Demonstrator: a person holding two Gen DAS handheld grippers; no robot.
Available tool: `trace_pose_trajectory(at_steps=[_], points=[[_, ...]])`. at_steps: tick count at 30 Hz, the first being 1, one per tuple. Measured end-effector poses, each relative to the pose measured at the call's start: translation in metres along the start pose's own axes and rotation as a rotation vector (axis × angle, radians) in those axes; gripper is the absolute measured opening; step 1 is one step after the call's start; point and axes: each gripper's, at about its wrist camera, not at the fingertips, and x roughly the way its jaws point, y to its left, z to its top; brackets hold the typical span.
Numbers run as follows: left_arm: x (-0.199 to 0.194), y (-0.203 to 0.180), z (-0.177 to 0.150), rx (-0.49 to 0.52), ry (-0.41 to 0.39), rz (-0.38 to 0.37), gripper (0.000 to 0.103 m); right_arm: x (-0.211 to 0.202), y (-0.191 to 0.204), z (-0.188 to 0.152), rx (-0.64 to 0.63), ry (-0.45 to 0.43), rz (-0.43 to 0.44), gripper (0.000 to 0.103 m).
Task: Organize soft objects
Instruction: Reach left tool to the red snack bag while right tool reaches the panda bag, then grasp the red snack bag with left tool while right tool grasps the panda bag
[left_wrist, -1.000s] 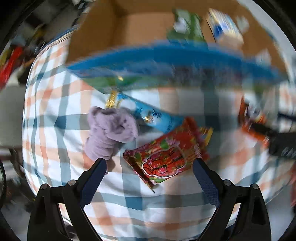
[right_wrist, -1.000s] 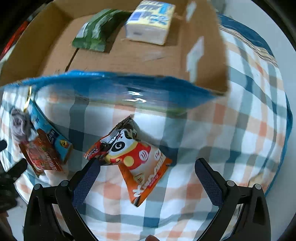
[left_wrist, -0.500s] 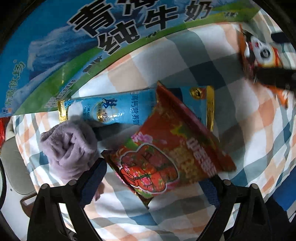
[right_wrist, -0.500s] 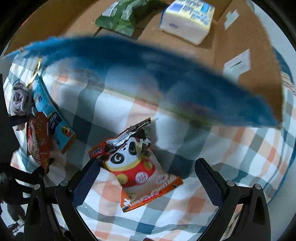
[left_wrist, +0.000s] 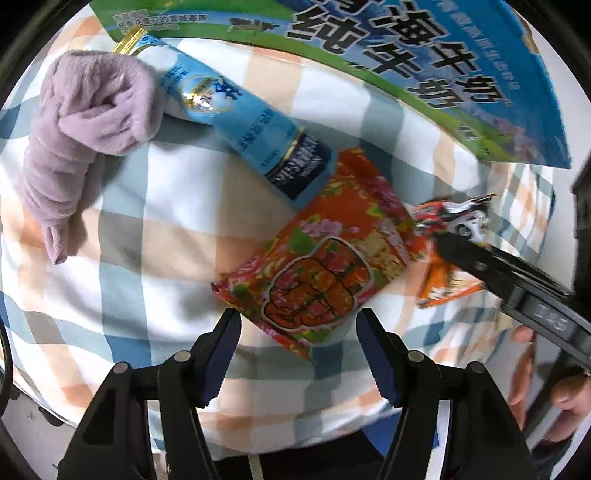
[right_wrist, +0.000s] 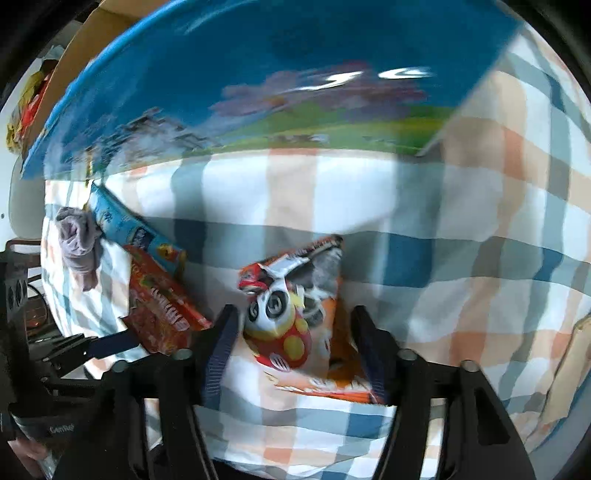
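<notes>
Both grippers have narrowed and dropped closer since a second ago. The left gripper (left_wrist: 297, 326), jaws partly open, straddles the near corner of the red floral snack packet (left_wrist: 321, 258), whose long axis runs diagonally up to the right on the checked cloth (left_wrist: 155, 229). The right gripper (right_wrist: 291, 325), jaws partly open, brackets the panda snack packet (right_wrist: 291, 314), its torn top pointing away toward the blue box flap (right_wrist: 280, 74).

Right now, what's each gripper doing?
Left gripper open at red floral packet. Right gripper open around panda packet. Blue box flap overhead.
</notes>
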Motion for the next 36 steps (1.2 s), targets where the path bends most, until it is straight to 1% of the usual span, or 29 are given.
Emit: trace_pose_trajectory(at_steps=[1, 3, 5, 7, 10, 11, 12, 13, 14, 15, 17, 19, 22, 23, 25, 26, 28, 30, 31, 32, 36], points=[[0.002, -0.001, 0.0, 0.016, -0.003, 0.025, 0.065, -0.003, -0.003, -0.001, -0.007, -0.01, -0.008, 0.077], [0.004, -0.013, 0.002, 0.054, -0.012, 0.053, 0.065, -0.012, -0.004, 0.001, -0.031, -0.016, -0.027, 0.078], [0.003, -0.034, 0.011, 0.124, -0.014, 0.115, 0.065, -0.018, 0.009, 0.008, -0.077, -0.011, -0.055, 0.078], [0.008, -0.049, 0.009, 0.199, -0.005, 0.184, 0.065, -0.015, 0.029, 0.008, -0.117, -0.002, -0.09, 0.078], [0.015, -0.064, 0.014, 0.249, 0.005, 0.252, 0.067, -0.009, 0.032, 0.011, -0.133, 0.011, -0.128, 0.077], [0.019, -0.07, 0.015, 0.266, 0.003, 0.282, 0.067, -0.005, 0.033, 0.011, -0.126, 0.022, -0.135, 0.071], [0.023, -0.076, 0.015, 0.288, 0.0, 0.309, 0.065, -0.003, 0.032, 0.011, -0.112, 0.028, -0.137, 0.061], [0.026, -0.083, 0.012, 0.324, -0.005, 0.345, 0.064, -0.002, 0.03, 0.011, -0.093, 0.037, -0.138, 0.059], [0.027, -0.086, 0.01, 0.333, -0.02, 0.362, 0.062, -0.003, 0.025, 0.01, -0.072, 0.043, -0.135, 0.054], [0.026, -0.089, 0.008, 0.333, -0.037, 0.369, 0.058, -0.005, 0.02, 0.008, -0.06, 0.044, -0.131, 0.051], [0.032, -0.095, 0.002, 0.299, -0.059, 0.34, 0.053, -0.011, 0.012, 0.005, -0.044, 0.038, -0.121, 0.05], [0.027, -0.083, -0.009, 0.259, -0.085, 0.305, 0.048, -0.013, 0.01, 0.002, -0.042, 0.035, -0.117, 0.049], [0.025, -0.072, -0.02, 0.216, -0.102, 0.26, 0.046, -0.014, 0.008, -0.002, -0.038, 0.027, -0.117, 0.047], [0.021, -0.069, -0.02, 0.214, -0.096, 0.256, 0.046, -0.01, 0.009, -0.003, -0.035, 0.031, -0.127, 0.047], [0.029, -0.069, -0.02, 0.246, -0.068, 0.275, 0.046, 0.001, 0.009, -0.008, -0.026, 0.042, -0.127, 0.047], [0.03, -0.059, -0.004, 0.261, -0.054, 0.288, 0.046, 0.003, 0.006, -0.008, -0.018, 0.05, -0.124, 0.047], [0.026, -0.061, 0.004, 0.269, -0.063, 0.293, 0.045, 0.003, 0.004, -0.006, 0.006, 0.049, -0.119, 0.044], [0.02, -0.065, 0.003, 0.281, -0.09, 0.27, 0.041, -0.003, 0.0, -0.009, 0.033, 0.04, -0.101, 0.042], [0.009, -0.062, -0.003, 0.275, -0.111, 0.245, 0.039, -0.009, -0.003, -0.011, 0.049, 0.03, -0.087, 0.042], [0.004, -0.062, -0.005, 0.265, -0.124, 0.233, 0.038, -0.015, -0.01, -0.017, 0.054, 0.025, -0.081, 0.04], [-0.012, -0.051, -0.013, 0.214, -0.19, 0.155, 0.029, -0.041, -0.021, -0.023, 0.06, -0.002, -0.068, 0.039]])
